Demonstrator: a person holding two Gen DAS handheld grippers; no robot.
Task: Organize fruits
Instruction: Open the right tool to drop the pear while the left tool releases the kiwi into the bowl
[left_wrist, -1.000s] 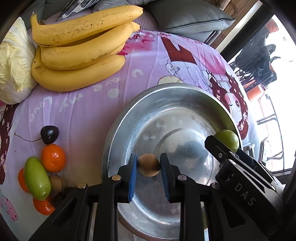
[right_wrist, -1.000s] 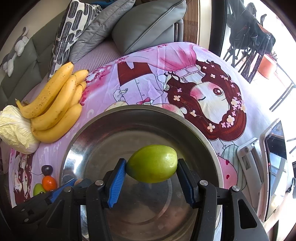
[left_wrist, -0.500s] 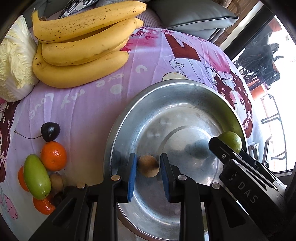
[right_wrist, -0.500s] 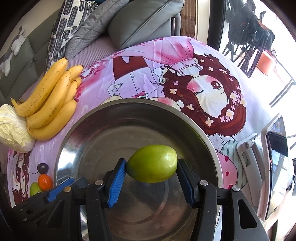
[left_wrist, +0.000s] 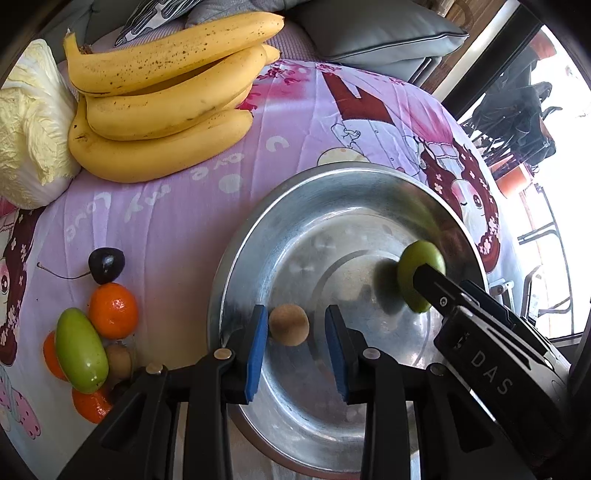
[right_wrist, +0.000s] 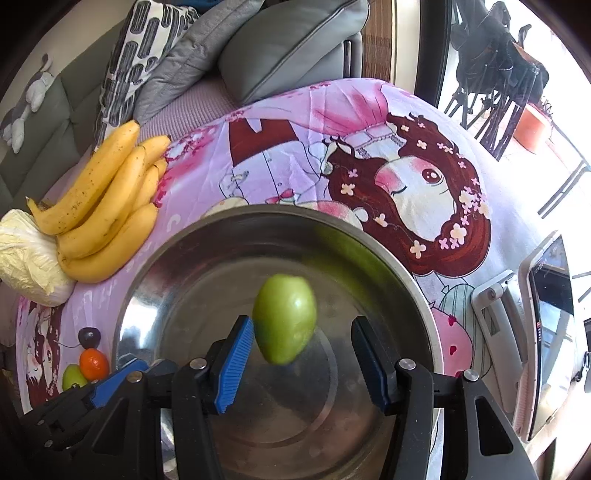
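Fruit (right_wrist: 285, 317) loose between spread right gripper (right_wrist: 303, 363) over bowl (left_wrist: 332, 177); could bounce, roll into ball (left_wrist: 288, 325) in spread left gripper (left_wrist: 295, 345).

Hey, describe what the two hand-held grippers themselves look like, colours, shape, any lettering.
Both are matte black plastic tools. The left hand-held gripper and the right hand-held gripper each have two angled fingers with silver rivets at the joints and ribbed blue pads on the inner faces. In the left wrist view, the right one's body shows white "DAS" lettering. No cables, hands or sleeves are visible.
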